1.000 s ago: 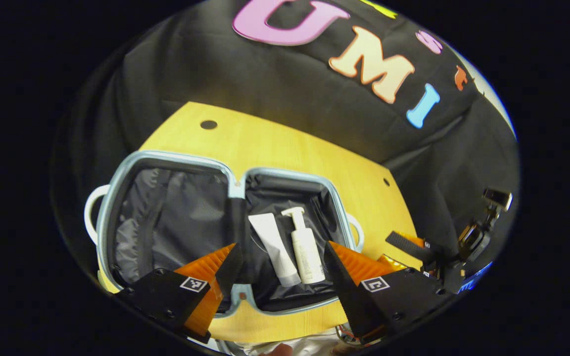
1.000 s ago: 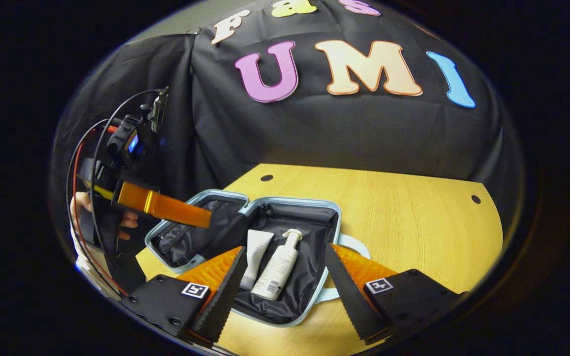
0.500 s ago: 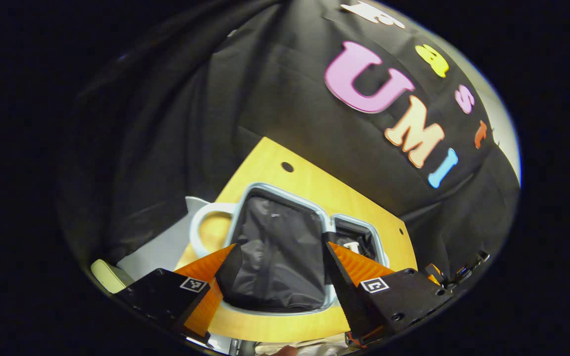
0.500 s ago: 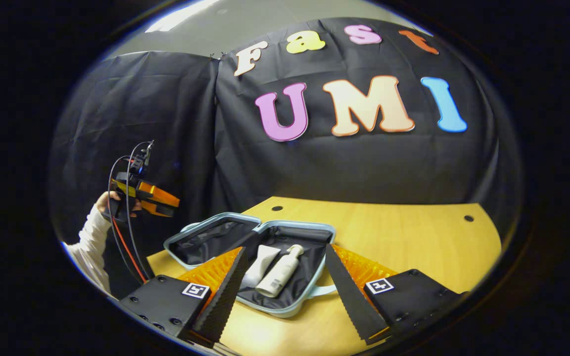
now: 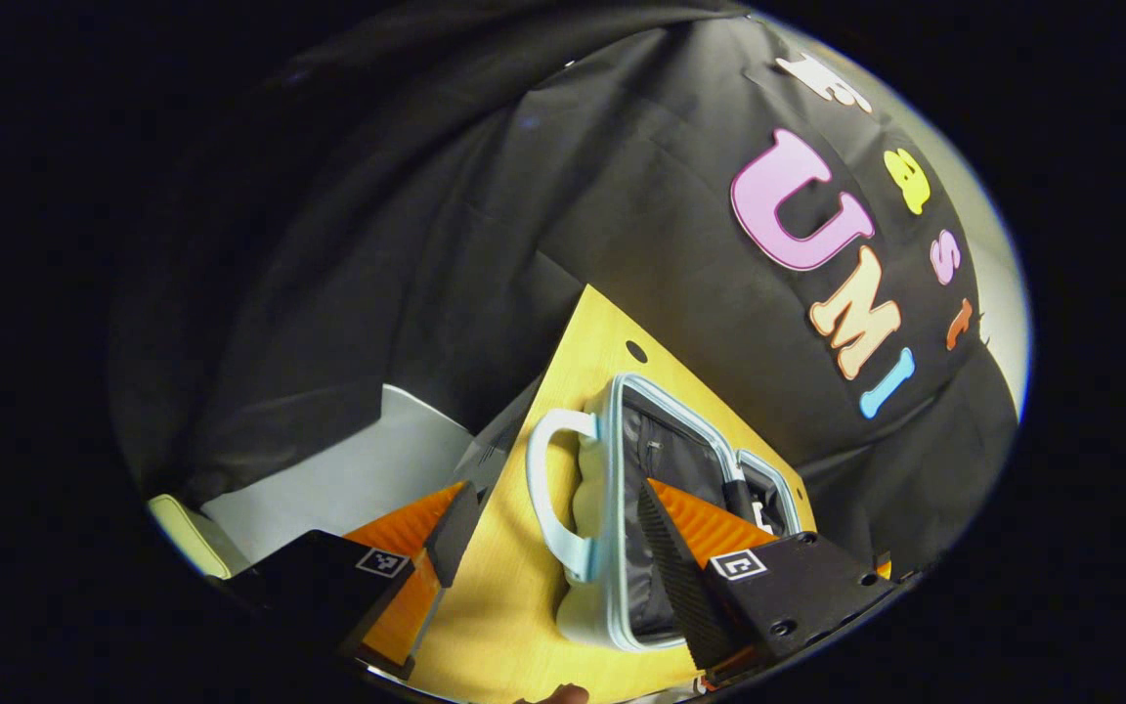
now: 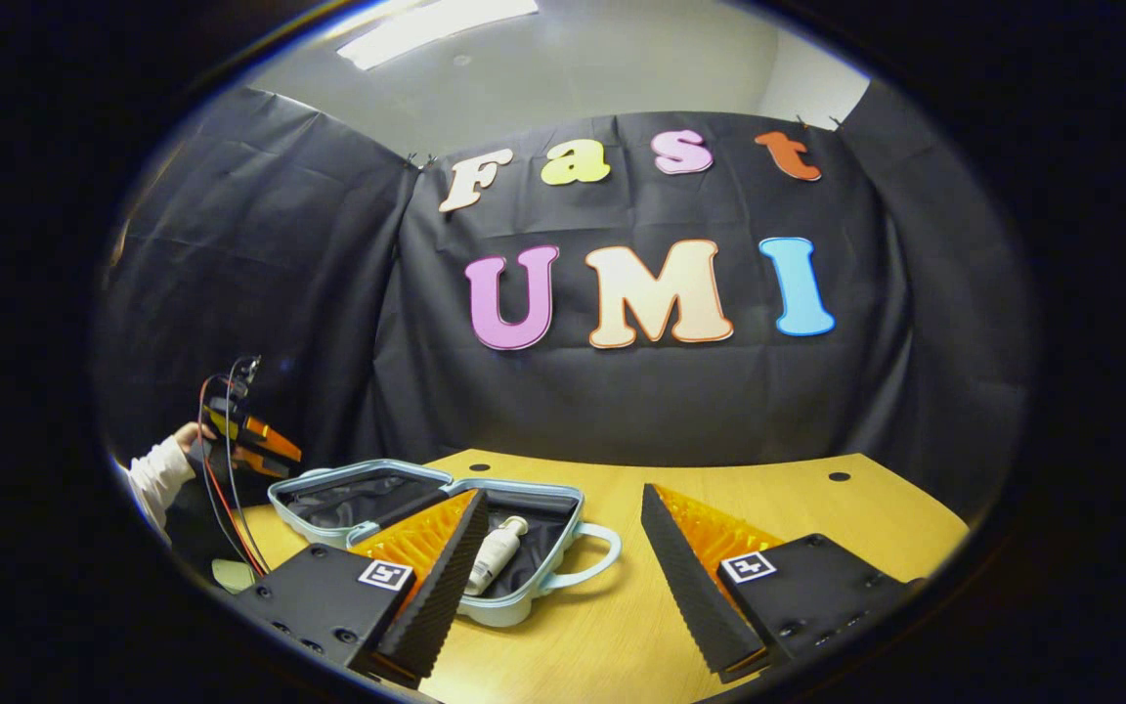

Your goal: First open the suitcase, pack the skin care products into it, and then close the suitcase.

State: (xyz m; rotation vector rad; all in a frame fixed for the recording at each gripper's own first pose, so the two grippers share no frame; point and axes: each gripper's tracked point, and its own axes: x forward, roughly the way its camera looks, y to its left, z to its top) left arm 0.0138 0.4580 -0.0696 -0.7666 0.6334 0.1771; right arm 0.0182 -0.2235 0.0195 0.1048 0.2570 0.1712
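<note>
In the left gripper view, the left hand-held gripper [image 5: 548,533] has its fingers spread apart with nothing between them; its right finger hides part of the suitcase's [image 5: 612,508] dark lining. The far half of the case is mostly cut off behind that finger, and its contents cannot be made out from here. The case's white handle [image 5: 548,499] on the near side sits in the gap between the fingers, untouched. The counter [image 5: 514,606] ends just left of the handle, with pale floor [image 5: 348,469] beyond its edge.

In the right gripper view, the right hand-held gripper [image 6: 563,577] is also spread apart and holds nothing, hovering over bare counter in front of the case. The suitcase [image 6: 426,508] lies open and flat at the counter's left end. A white pump bottle [image 6: 495,552] lies in the right half; the left finger covers whatever lies beside it. To the right the counter is open wood. At the far left a hand in a white sleeve [image 6: 157,469] holds the left hand-held gripper off the counter's edge, well apart from the case.
</note>
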